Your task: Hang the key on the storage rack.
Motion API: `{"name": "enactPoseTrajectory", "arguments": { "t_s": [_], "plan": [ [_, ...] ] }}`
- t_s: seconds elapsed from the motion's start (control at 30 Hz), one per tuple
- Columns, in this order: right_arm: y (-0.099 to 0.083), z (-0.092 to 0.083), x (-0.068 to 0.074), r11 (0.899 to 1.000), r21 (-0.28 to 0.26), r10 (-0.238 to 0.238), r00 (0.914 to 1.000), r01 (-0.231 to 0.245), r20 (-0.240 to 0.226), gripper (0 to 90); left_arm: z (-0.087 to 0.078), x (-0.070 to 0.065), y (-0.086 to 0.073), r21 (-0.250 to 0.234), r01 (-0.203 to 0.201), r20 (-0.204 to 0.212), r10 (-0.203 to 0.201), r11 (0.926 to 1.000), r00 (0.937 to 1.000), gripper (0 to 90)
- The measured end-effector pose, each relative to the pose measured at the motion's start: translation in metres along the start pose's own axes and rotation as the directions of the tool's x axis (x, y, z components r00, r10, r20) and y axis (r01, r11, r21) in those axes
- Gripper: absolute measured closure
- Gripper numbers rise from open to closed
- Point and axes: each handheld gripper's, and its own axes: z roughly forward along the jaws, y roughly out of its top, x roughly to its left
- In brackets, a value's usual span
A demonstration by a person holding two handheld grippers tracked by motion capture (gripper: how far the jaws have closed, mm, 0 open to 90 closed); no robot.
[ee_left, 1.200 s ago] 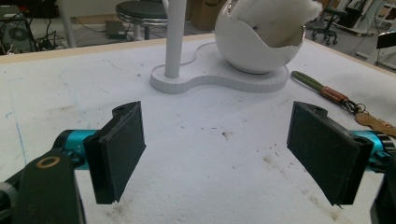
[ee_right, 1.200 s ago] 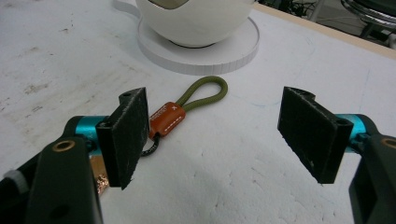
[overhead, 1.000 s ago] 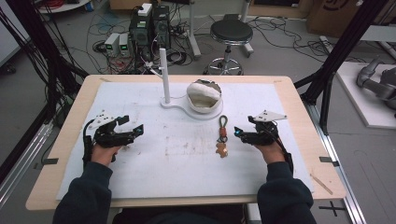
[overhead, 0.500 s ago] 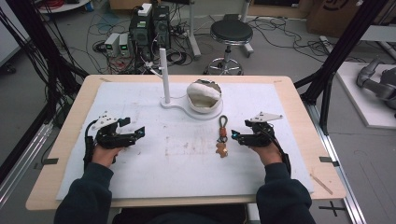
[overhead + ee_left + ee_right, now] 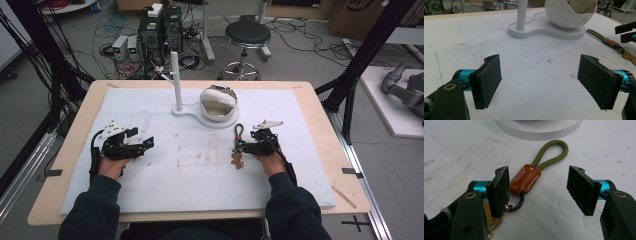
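A keychain lies on the white mat: an olive cord loop, a brown leather tab and brass keys. My right gripper is open low over it, its left jaw right beside the leather tab and over the keys. It shows in the high view just right of the keychain. My left gripper stands open over bare mat at the left, nothing between its jaws. A white stand with an upright post and a cracked white bowl-like shell sits behind.
The white mat covers most of the wooden table. In the left gripper view the stand's base lies ahead and the keychain to the right. Stool, cables and electronics stand on the floor beyond the table.
My right gripper has moved left up to the keychain, its jaws now around the leather tab's area. My left gripper shifted slightly toward the near edge.
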Motion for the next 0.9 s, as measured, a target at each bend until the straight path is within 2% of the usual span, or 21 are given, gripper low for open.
{"name": "enactPoseTrajectory", "arguments": {
  "t_s": [0.03,0.07,0.17,0.2,0.27,0.3,0.33,0.37,0.4,0.43,0.47,0.5,0.63,0.67,0.7,0.73,0.9],
  "plan": [
    [0.000,0.000,0.000,1.000,0.000,0.000,1.0000,0.000,0.000,36.3,0.000,0.000,0.000,0.000,0.000,0.000,0.000,1.0000,1.0000,19.2],
    [0.000,0.006,-0.002,0.999,0.004,0.032,0.9995,-0.032,0.006,36.7,0.001,0.000,-0.001,0.005,0.000,0.003,0.000,1.0000,1.0000,19.2],
    [0.000,0.013,-0.006,0.997,0.008,0.071,0.9973,-0.071,-0.018,37.5,0.002,-0.001,-0.001,0.010,-0.001,0.007,0.001,0.9999,1.0000,19.2],
    [0.001,0.015,-0.006,0.995,0.015,0.094,0.9949,-0.094,-0.035,39.0,0.003,-0.001,-0.002,0.011,0.000,0.007,0.000,0.9999,1.0000,19.3],
    [0.003,0.018,-0.004,0.995,0.029,0.102,0.9924,-0.100,-0.069,47.2,0.003,-0.001,-0.002,0.014,0.000,0.007,0.000,0.9999,1.0000,19.3],
    [0.004,0.019,-0.001,0.995,0.039,0.095,0.9929,-0.093,-0.072,50.6,0.003,-0.001,-0.002,0.014,0.000,0.008,0.000,0.9999,1.0000,19.3],
    [0.004,0.022,0.003,0.996,0.065,0.071,0.9954,-0.067,-0.064,49.8,0.003,-0.001,-0.002,0.013,0.001,0.008,-0.001,0.9999,1.0000,19.3],
    [0.004,0.022,0.003,0.996,0.065,0.071,0.9954,-0.067,-0.064,49.8,0.003,-0.001,-0.002,0.013,0.001,0.008,-0.001,0.9999,1.0000,19.3],
    [0.006,0.023,0.011,0.997,0.071,0.019,0.9997,-0.017,-0.017,50.4,0.003,-0.001,-0.002,0.015,0.001,0.009,-0.001,0.9999,1.0000,19.4],
    [0.006,0.023,0.011,0.997,0.071,0.019,0.9997,-0.017,-0.017,50.4,0.003,-0.001,-0.002,0.016,0.000,0.009,0.000,0.9999,1.0000,19.4],
    [0.006,0.022,0.011,0.997,0.075,0.013,0.9998,-0.012,-0.015,57.2,0.003,-0.002,-0.002,0.018,-0.001,0.011,0.000,0.9998,0.9999,19.4],
    [0.006,0.021,0.010,0.997,0.078,0.015,0.9998,-0.014,-0.009,58.4,0.004,-0.002,-0.002,0.018,0.000,0.012,0.000,0.9998,0.9999,19.4],
    [0.007,0.019,0.009,0.995,0.100,0.025,0.9991,-0.021,-0.034,64.0,0.003,-0.002,-0.002,0.018,0.000,0.012,0.000,0.9998,0.9999,19.6],
    [0.008,0.019,0.009,0.994,0.109,0.028,0.9987,-0.023,-0.042,67.1,0.003,-0.002,-0.002,0.018,0.001,0.012,-0.001,0.9998,0.9999,19.6],
    [0.008,0.018,0.008,0.993,0.117,0.036,0.9980,-0.030,-0.052,77.7,0.003,-0.001,-0.002,0.016,0.000,0.011,0.000,0.9999,0.9999,19.6],
    [0.008,0.017,0.008,0.991,0.125,0.049,0.9965,-0.040,-0.068,78.0,0.002,-0.001,-0.002,0.015,0.004,0.011,-0.004,0.9999,0.9999,19.6],
    [0.008,0.016,0.008,0.991,0.129,0.029,0.9966,-0.019,-0.076,78.5,0.002,-0.001,-0.002,0.011,0.007,0.011,-0.007,0.9999,0.9999,19.8]
  ]
}}
